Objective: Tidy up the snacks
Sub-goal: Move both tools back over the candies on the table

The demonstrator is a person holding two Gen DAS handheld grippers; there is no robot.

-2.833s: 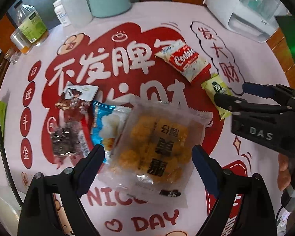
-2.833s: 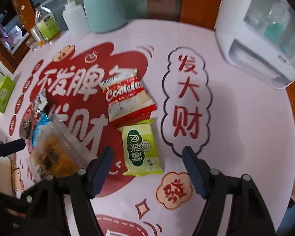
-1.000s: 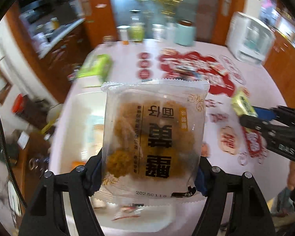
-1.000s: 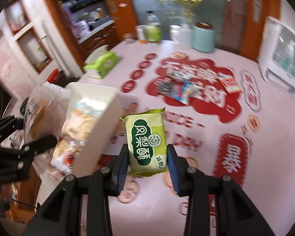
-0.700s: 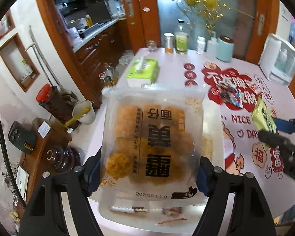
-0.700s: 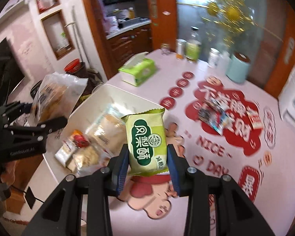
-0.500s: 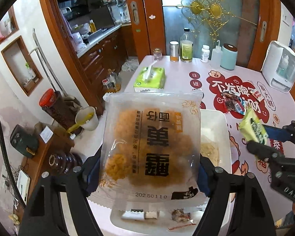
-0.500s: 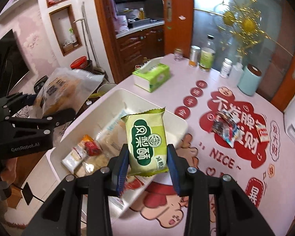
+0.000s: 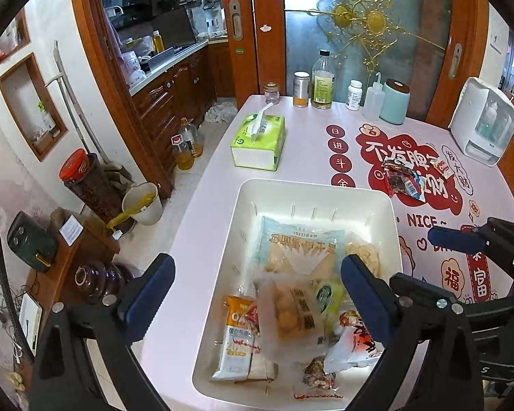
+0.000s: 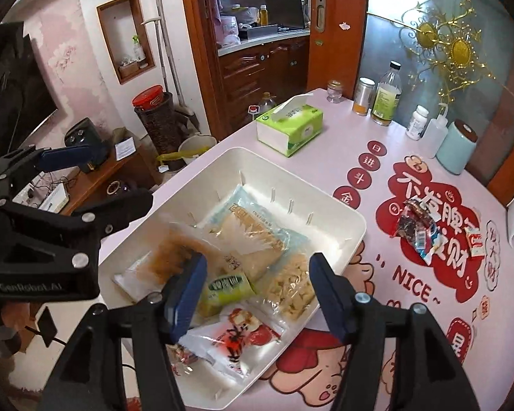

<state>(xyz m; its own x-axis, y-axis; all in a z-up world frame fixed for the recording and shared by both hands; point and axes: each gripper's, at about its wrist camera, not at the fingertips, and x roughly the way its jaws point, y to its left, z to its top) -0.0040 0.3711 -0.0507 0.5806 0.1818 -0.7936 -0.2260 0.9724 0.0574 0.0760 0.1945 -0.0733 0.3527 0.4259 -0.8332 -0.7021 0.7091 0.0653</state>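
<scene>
Left gripper [image 9: 257, 294] jaws spread wide, holding nothing; body reads "GenRobot.AI" in right wrist view; it hangs above the white bin [image 9: 387, 205]. Under it in the bin: clear pack of orange-brown cakes [image 9: 291, 311] with dark Chinese print, unreadable; just beside that, the green packet [image 10: 226, 289] with white Chinese lettering; a white-orange packet [image 9: 238, 337] at the bin's left; a red-white bag [image 10: 236, 339] nearest the camera; a large pale-blue bag [image 9: 301, 250] toward the far wall. Right gripper [image 10: 257, 294] also spread and empty, above the green packet. Tablecloth [image 10: 411, 281] reads "NICE~"; loose snack wrappers [image 10: 418, 229] lie well right of the bin on the red patch. Green tissue box [image 10: 289, 125] sits beyond the bin.
</scene>
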